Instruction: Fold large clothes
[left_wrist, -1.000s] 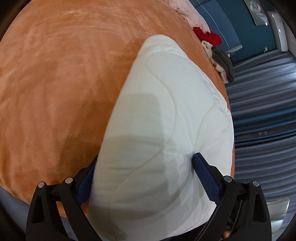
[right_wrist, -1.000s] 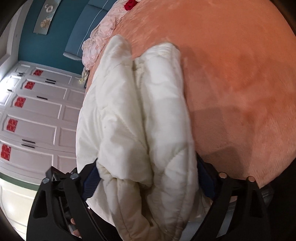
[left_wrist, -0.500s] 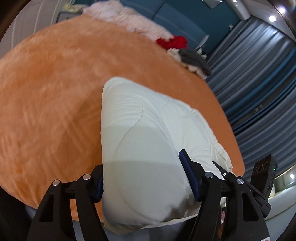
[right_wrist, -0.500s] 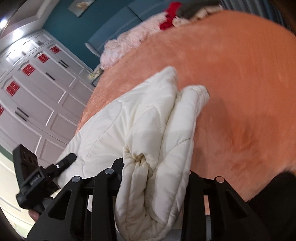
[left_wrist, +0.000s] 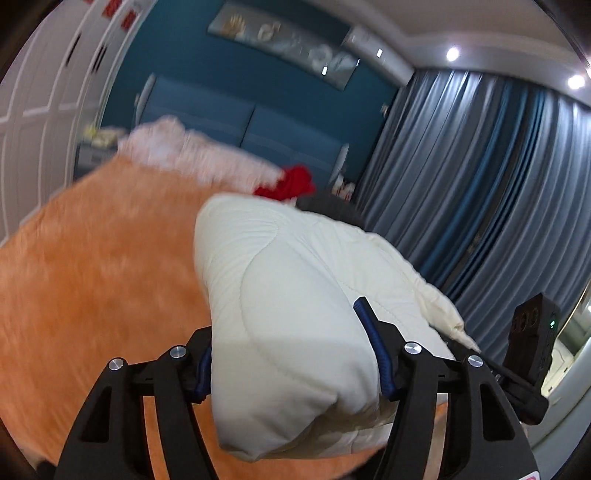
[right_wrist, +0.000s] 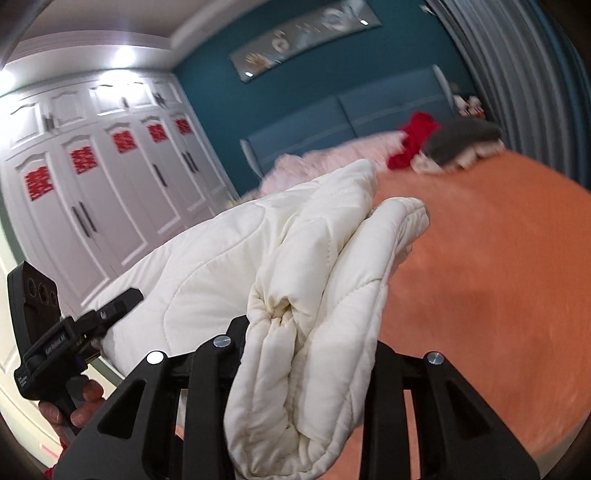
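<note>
A bedroom, teal wall (left_wrist: 207, 74) at the back, grey-blue curtains (left_wrist: 461, 177) filling the right of the left wrist view, and a white wardrobe (right_wrist: 110, 192) with red paper cuttings on its doors at the left of the right wrist view. The orange blanket (left_wrist: 92, 277) covers the bed across the lower left of the left view and the right side of the right view. At the far end there's a pink fluffy cover (left_wrist: 192, 155), a red garment (left_wrist: 295, 181) and a dark grey one (right_wrist: 465, 136) piled by the blue headboard (right_wrist: 369, 110).

Now the cream quilted garment (left_wrist: 288, 295): it's bundled thick, centre frame in both views, held above the orange blanket. The left gripper (left_wrist: 291, 354) is clamped on one end, blue pads (left_wrist: 373, 350) pressing into the padding on either side; its jaws have just been narrowing, cloth filling the gap. The right gripper (right_wrist: 306, 362) squeezes the other end, the folded layers bunched tight between its black fingers (right_wrist: 384, 369), jaws also just been closing in. At lower left of the right view a hand (right_wrist: 70, 410) holds the other tool's handle.
</note>
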